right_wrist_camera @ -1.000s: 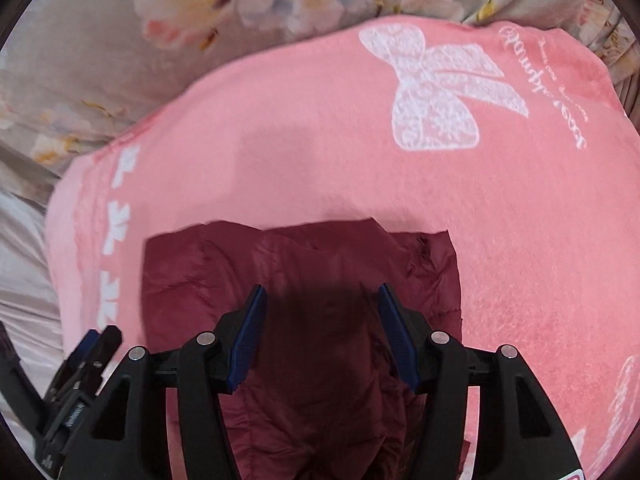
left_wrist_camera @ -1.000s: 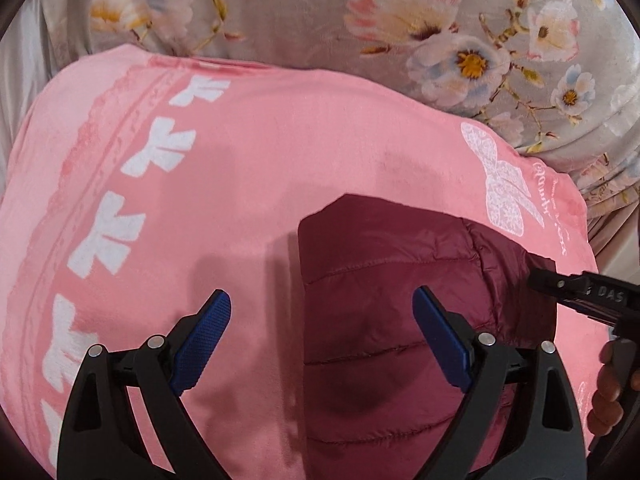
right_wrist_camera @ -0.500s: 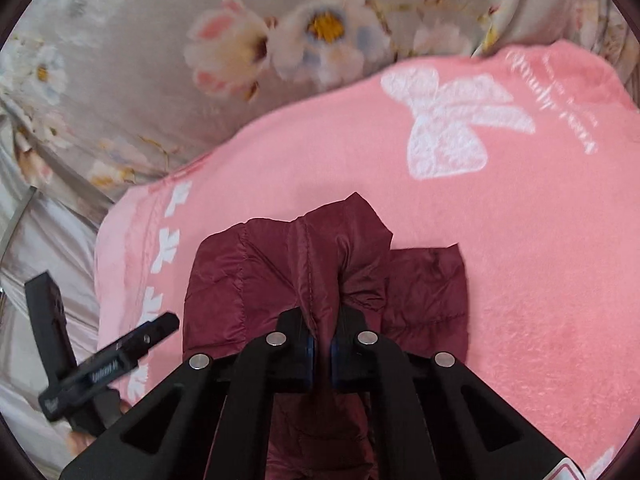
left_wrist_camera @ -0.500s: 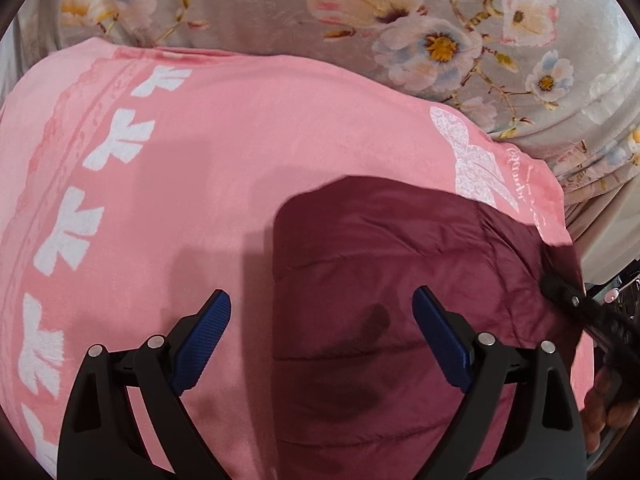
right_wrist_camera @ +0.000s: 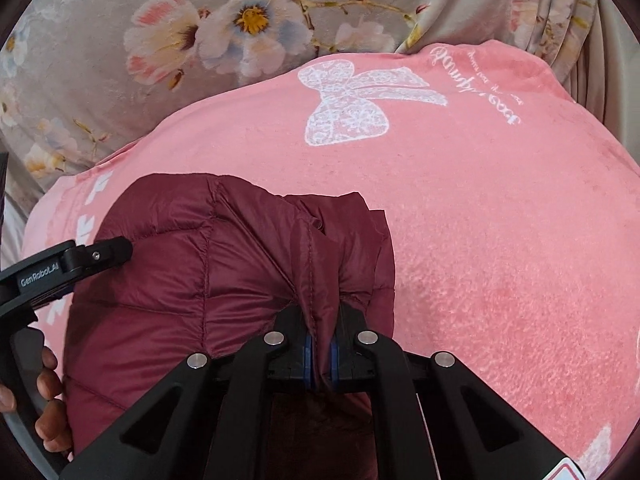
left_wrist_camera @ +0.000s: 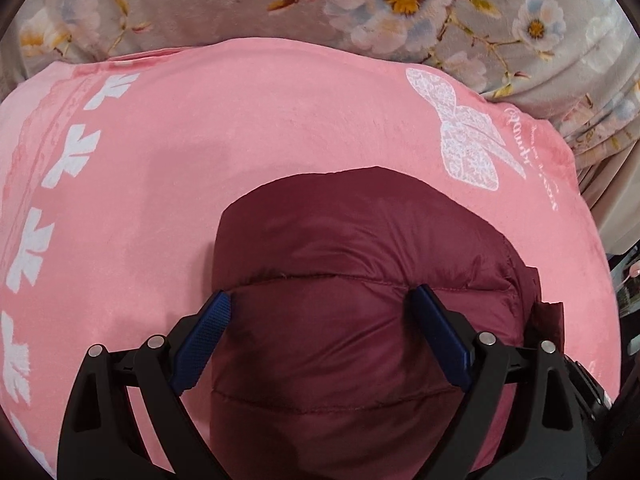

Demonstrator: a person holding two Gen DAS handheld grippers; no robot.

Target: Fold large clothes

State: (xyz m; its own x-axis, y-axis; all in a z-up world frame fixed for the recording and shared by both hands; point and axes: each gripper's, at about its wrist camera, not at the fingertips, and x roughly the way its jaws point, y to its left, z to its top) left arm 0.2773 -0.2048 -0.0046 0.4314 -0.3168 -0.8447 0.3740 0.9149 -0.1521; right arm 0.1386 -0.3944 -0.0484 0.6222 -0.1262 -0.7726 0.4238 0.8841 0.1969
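Note:
A dark red quilted puffer jacket point(left_wrist_camera: 360, 264) lies folded on a pink blanket point(left_wrist_camera: 200, 152) with white bow prints. My left gripper point(left_wrist_camera: 320, 320) is open, its blue-padded fingers point(left_wrist_camera: 204, 332) straddling the jacket's near part from above. In the right wrist view my right gripper point(right_wrist_camera: 318, 344) is shut on a pinched ridge of the jacket point(right_wrist_camera: 224, 264) near its right edge. The left gripper's black body point(right_wrist_camera: 68, 264) and the hand holding it show at the left of that view.
A grey floral bedsheet point(left_wrist_camera: 320, 4) lies beyond the pink blanket and shows in the right wrist view point(right_wrist_camera: 200, 32) too. The blanket's right edge drops off toward grey fabric folds point(left_wrist_camera: 608, 120).
My right gripper closed on a fold of the jacket and has kept hold. My left gripper moved in over the jacket, its open fingers now straddling it.

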